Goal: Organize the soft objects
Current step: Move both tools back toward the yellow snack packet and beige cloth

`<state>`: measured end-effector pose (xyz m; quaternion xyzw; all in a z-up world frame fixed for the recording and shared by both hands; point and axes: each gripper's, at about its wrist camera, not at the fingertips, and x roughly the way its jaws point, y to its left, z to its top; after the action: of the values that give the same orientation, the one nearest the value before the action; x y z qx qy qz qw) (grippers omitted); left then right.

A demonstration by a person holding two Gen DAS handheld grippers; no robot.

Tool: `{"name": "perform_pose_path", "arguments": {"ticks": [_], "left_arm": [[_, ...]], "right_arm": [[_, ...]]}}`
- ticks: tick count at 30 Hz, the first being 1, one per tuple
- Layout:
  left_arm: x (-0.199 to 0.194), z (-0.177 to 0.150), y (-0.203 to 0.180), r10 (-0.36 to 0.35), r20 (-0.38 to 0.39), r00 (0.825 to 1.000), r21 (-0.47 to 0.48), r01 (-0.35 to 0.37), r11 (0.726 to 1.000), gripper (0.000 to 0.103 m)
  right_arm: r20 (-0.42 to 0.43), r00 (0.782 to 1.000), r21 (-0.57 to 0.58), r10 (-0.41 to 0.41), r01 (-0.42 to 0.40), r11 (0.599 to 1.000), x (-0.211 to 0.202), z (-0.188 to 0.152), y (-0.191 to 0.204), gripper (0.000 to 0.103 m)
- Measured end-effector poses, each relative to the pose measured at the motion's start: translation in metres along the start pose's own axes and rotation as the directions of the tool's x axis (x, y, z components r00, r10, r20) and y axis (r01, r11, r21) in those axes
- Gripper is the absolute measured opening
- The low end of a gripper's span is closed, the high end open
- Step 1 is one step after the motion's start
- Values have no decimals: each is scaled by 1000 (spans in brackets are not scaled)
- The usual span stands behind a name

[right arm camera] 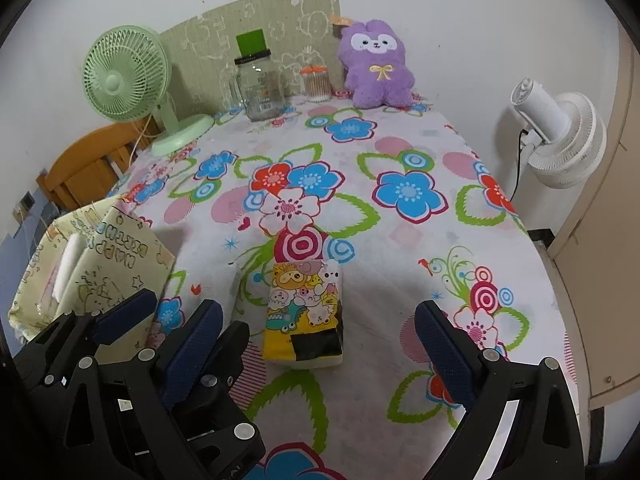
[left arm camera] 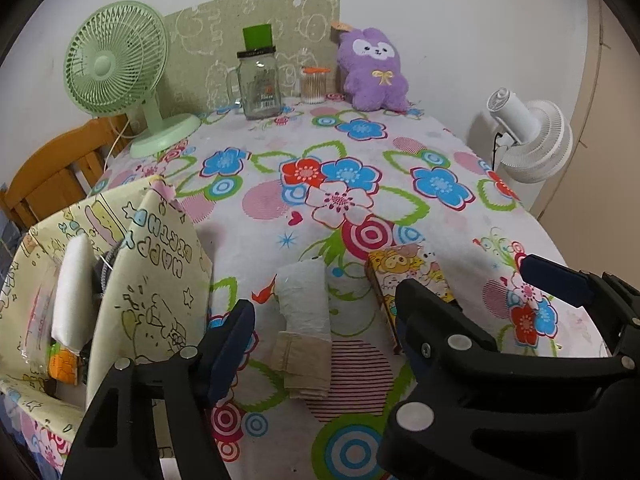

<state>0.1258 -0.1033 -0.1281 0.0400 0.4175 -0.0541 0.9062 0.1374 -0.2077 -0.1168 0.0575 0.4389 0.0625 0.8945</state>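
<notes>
The left gripper (left arm camera: pixel 328 328) stood with its jaws spread, pressing on nothing, over a roll of white tissue (left arm camera: pixel 304 300) lying on the flowered tablecloth (left arm camera: pixel 256 240), a folded beige cloth (left arm camera: pixel 306 364) touching the roll's near end. The right gripper (right arm camera: pixel 318 326) hung with jaws wide apart, the cartoon-printed tissue pack (right arm camera: pixel 306 312) between them, untouched; yellow wrapper, black patch at its near end. To the left stood a cream fabric bag (left arm camera: pixel 156 280) printed with drawings. A purple plush (right arm camera: pixel 376 68) sat at the table's far edge.
</notes>
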Motion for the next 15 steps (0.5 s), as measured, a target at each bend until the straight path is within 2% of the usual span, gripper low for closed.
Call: {"name": "perform_pose_path", "arguments": {"ticks": [3, 9, 15], "left_arm": [[8, -1, 3, 2, -25, 1000, -13, -2, 1000, 72], [22, -4, 8, 16, -79, 997, -38, -19, 999, 57], [32, -7, 10, 8, -111, 994, -45, -13, 999, 47]], "right_arm": [[-15, 1000, -3, -1, 1, 1000, 7, 0, 0, 97], [-43, 999, -14, 6, -7, 1000, 20, -1, 2, 93], [-75, 997, -13, 13, -14, 1000, 33, -2, 2, 92]]}}
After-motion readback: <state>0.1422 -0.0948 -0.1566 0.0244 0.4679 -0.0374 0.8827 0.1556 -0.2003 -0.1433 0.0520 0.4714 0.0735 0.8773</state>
